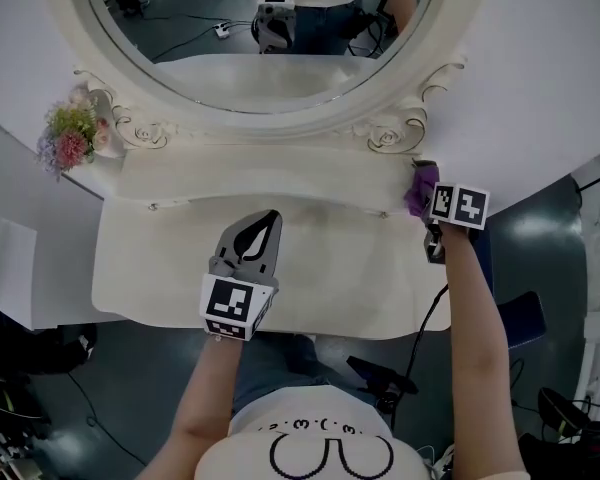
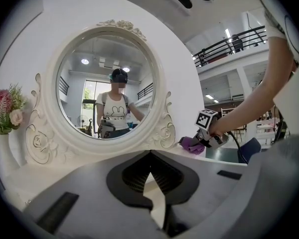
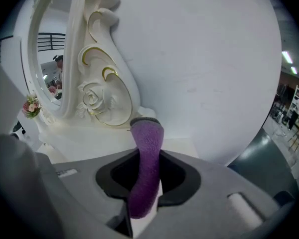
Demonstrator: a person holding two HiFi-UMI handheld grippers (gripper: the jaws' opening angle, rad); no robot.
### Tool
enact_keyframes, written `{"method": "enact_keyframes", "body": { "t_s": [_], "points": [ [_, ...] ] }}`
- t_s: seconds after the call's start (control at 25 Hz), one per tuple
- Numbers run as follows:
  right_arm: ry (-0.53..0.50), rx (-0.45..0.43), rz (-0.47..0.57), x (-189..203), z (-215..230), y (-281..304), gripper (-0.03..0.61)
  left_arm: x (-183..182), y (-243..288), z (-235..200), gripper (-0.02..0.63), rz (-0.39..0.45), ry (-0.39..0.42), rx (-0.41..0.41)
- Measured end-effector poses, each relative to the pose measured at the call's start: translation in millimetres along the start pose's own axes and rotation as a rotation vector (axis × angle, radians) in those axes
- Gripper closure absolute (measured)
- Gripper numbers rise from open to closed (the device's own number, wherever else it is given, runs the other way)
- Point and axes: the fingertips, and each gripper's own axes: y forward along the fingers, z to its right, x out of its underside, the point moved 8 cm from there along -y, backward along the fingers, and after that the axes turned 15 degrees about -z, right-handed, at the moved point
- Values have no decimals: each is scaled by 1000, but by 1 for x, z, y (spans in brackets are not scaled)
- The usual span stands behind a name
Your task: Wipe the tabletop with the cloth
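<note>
Left gripper (image 1: pixel 270 220): over the middle of the tabletop (image 1: pixel 150 268), jaws closed tip to tip, nothing between them. Your right gripper (image 1: pixel 427 206) is at the back right corner. It is clamped on the purple cloth (image 3: pixel 145 168), which sticks out past its jaws near the mirror frame (image 3: pixel 97 96).

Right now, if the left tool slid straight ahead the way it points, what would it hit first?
Probably the lower rim of the white carved mirror frame. The left tool, shut and empty, points at it across the tabletop.
</note>
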Motion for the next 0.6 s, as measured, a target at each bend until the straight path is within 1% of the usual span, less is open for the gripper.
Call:
{"method": "enact_keyframes", "body": {
  "t_s": [0.08,0.16,0.32,0.48,0.6],
  "points": [
    [-6,2,45,4,8,-6,486,-1,-1,2,617,3,2,12],
    [16,8,91,9,14,-15,486,-1,-5,0,617,6,7,19],
    [42,21,198,19,13,-41,486,1,-17,-10,617,12,8,15],
    [73,-5,316,27,-5,-74,486,5,-35,-26,617,26,7,10],
    [87,-37,399,33,-37,-98,486,13,-53,-46,617,30,-5,-5]
  ]
}}
